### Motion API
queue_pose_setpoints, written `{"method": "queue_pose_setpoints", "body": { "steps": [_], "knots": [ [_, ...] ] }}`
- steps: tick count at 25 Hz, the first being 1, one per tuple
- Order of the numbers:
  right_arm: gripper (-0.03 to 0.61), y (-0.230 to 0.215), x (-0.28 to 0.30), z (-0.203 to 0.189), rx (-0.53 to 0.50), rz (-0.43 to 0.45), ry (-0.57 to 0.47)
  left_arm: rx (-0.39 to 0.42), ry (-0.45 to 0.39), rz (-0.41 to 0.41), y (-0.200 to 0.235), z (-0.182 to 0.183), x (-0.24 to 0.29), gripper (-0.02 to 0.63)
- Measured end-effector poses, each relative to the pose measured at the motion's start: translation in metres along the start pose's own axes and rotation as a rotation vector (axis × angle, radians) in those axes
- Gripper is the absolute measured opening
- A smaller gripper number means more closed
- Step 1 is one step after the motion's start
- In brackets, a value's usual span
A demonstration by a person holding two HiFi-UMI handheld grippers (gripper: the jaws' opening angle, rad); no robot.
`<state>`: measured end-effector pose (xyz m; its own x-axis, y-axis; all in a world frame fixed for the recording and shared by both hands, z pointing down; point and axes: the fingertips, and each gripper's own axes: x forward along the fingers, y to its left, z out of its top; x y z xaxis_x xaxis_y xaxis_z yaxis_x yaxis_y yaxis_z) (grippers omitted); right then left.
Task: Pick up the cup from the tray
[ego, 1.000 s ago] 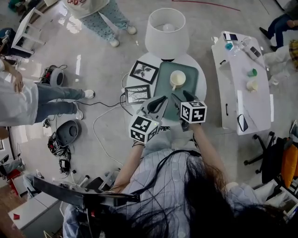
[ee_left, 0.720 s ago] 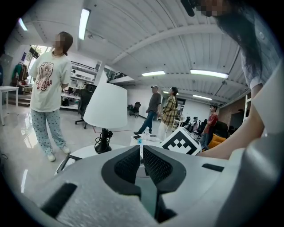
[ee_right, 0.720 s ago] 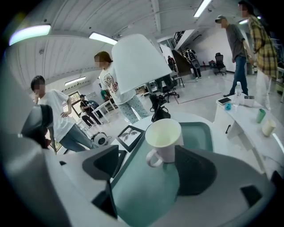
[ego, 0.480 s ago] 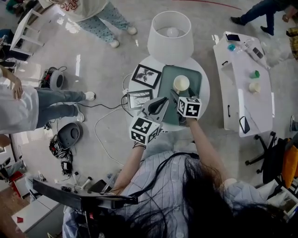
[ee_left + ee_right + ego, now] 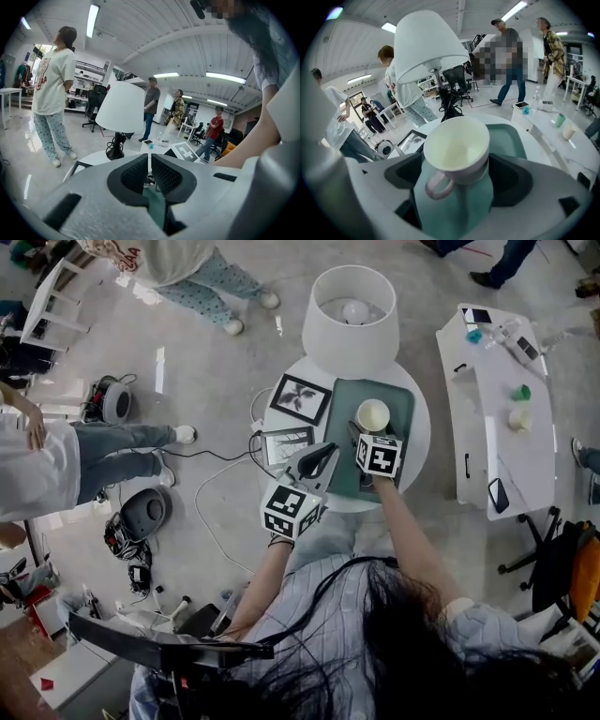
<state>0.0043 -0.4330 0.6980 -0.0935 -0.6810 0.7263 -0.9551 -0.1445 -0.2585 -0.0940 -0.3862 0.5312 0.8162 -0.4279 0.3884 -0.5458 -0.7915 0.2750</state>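
Our right gripper's (image 5: 362, 433) just-opened jaws straddle the cream ceramic cup (image 5: 457, 145) without touching it, on the green plastic tray (image 5: 339, 409). The white-shaded lamp (image 5: 351, 310) crowds the tabletop's far edge. Our left gripper's (image 5: 149, 161) jaws are pressed together.

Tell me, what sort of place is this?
Probably an open lab or office: ceiling strip lights, an office chair, a white desk and cables across the floor. The lamp and round table look like a staged home corner.
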Motion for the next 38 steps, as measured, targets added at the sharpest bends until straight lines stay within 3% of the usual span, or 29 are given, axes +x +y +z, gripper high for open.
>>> {"method": "queue_pose_setpoints", "body": {
  "steps": [17, 38],
  "knots": [
    [0.413, -0.011, 0.021, 0.001, 0.021, -0.056, -0.021, -0.029, 0.029, 0.042, 0.016, -0.012, -0.011, 0.015],
    [0.413, -0.001, -0.015, 0.002, -0.058, 0.148, -0.015, -0.044, 0.03, 0.055, 0.002, -0.022, -0.017, 0.015]
  ]
}}
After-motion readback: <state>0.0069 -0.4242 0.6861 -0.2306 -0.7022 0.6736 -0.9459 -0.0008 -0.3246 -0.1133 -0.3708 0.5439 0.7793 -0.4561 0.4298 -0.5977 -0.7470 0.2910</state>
